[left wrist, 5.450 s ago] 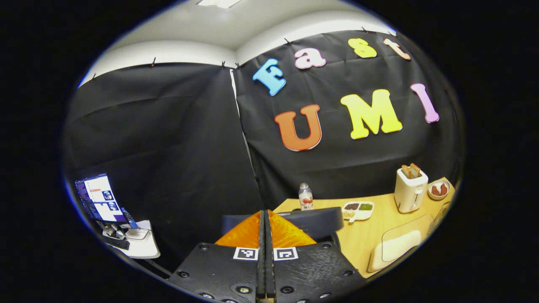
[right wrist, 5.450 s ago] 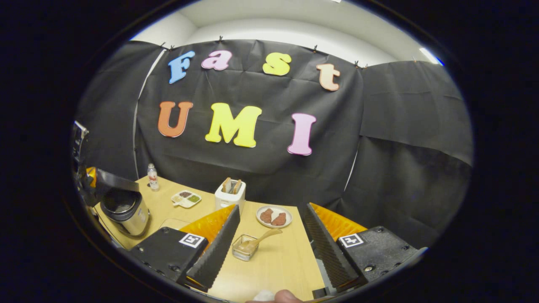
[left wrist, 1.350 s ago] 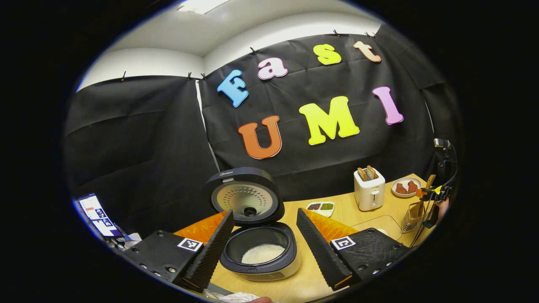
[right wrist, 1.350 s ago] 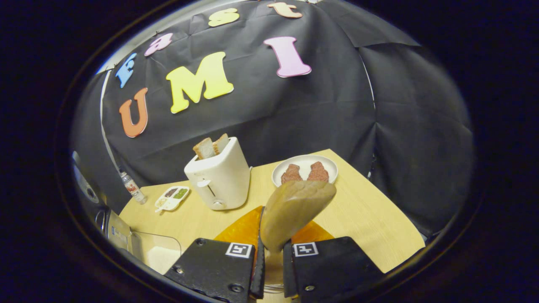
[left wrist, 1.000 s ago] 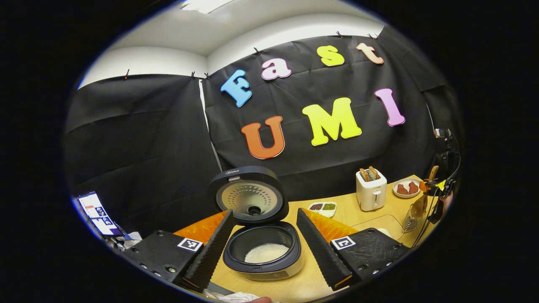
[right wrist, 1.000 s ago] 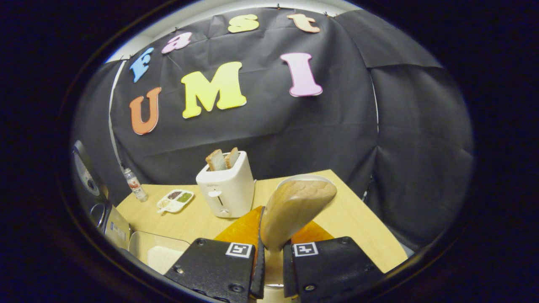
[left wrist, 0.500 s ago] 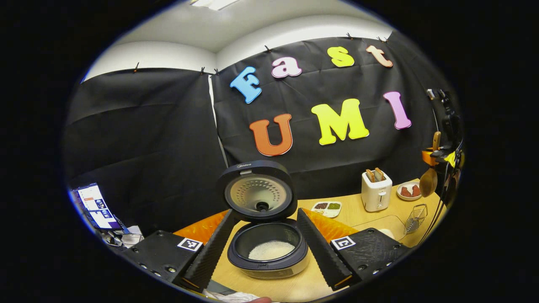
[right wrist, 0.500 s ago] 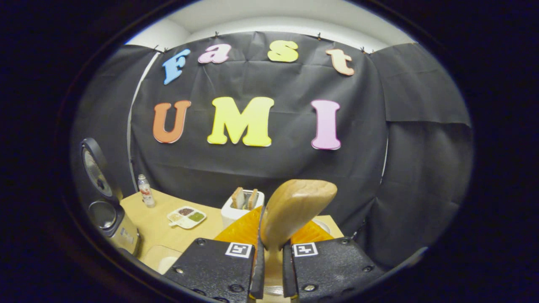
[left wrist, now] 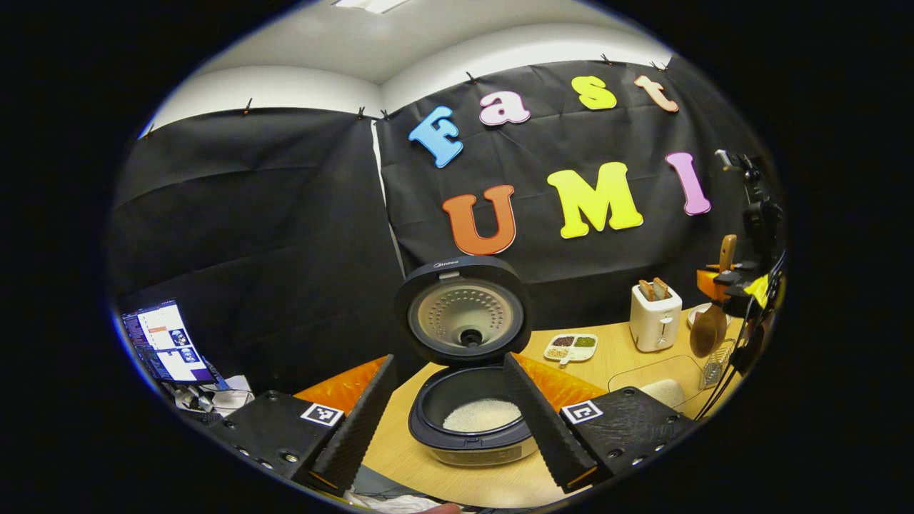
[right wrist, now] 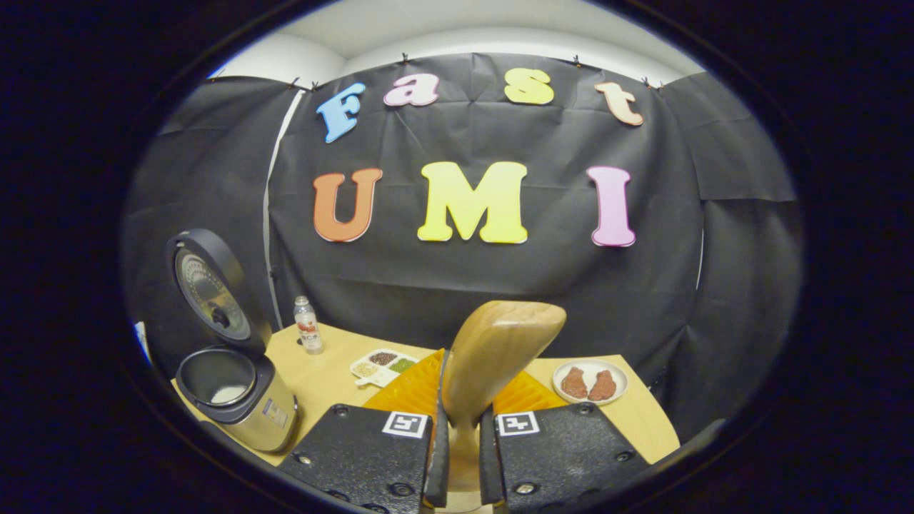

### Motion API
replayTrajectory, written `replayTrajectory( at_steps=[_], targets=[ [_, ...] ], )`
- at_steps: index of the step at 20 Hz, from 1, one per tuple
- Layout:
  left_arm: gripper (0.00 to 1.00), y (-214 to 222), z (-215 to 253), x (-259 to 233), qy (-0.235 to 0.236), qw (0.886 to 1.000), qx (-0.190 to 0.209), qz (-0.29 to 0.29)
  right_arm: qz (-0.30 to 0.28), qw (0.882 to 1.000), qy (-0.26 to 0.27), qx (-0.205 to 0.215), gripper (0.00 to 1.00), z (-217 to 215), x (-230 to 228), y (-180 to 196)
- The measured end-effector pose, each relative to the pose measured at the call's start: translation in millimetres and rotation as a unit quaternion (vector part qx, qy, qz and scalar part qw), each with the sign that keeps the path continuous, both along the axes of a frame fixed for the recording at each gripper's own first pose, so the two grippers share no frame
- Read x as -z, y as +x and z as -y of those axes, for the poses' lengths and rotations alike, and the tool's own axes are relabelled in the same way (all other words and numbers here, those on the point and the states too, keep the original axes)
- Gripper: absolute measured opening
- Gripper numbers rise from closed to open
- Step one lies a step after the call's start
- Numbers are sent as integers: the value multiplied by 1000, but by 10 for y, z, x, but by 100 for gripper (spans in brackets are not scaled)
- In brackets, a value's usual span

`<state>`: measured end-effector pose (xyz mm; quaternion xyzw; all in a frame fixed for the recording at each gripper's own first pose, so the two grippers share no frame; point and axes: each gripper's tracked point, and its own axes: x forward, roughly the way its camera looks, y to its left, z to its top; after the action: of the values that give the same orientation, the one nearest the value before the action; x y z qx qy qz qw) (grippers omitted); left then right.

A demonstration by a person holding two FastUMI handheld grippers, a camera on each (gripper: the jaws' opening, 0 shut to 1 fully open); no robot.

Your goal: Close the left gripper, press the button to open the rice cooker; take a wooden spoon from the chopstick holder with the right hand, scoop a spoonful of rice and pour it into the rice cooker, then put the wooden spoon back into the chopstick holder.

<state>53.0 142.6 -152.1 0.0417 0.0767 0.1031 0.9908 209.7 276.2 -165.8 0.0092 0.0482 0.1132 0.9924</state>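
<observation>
R gripper (right wrist: 457, 457) clamped on wooden spoon (right wrist: 493, 357); long axis runs along fingers, bowl end pointing forward, well right of rice cooker (right wrist: 232, 396). L gripper (left wrist: 450, 414) fingers apart, before the open cooker.

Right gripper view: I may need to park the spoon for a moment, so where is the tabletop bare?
Bare wood lies between the rice cooker and the divided snack tray, in front of the small bottle. A smaller strip runs beside the plate of meat. The middle is hidden behind the wooden spoon in the right gripper.
</observation>
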Motion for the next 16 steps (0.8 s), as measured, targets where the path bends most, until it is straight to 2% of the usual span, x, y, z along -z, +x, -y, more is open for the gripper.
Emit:
replayTrajectory(
  at_steps=[4,5,6,8,9,10,11,16],
  targets=[
    [95,-21,-26,102,2,1000,0,-8,-16,1000,-8,-12,22,-291,456,45],
    [96,-25,-34,133,3,1000,0,-9,-19,1000,-10,-15,18,-347,564,71],
    [95,-37,-47,163,7,1000,0,-14,-24,999,-17,-14,22,-397,689,93],
    [95,-39,-47,201,15,1000,3,-16,-30,999,-34,-8,22,-412,942,128],
    [96,-23,-56,209,19,1000,4,-14,-36,999,-40,-4,18,-398,1061,148],
    [95,-33,-59,229,22,1000,5,-17,-46,998,-41,0,22,-392,1186,152],
    [96,-23,-70,251,23,1000,5,-18,-54,998,-40,2,22,-388,1291,148],
    [96,-12,-73,297,23,999,7,-22,-49,997,-51,17,22,-346,1451,151]
  ],
)
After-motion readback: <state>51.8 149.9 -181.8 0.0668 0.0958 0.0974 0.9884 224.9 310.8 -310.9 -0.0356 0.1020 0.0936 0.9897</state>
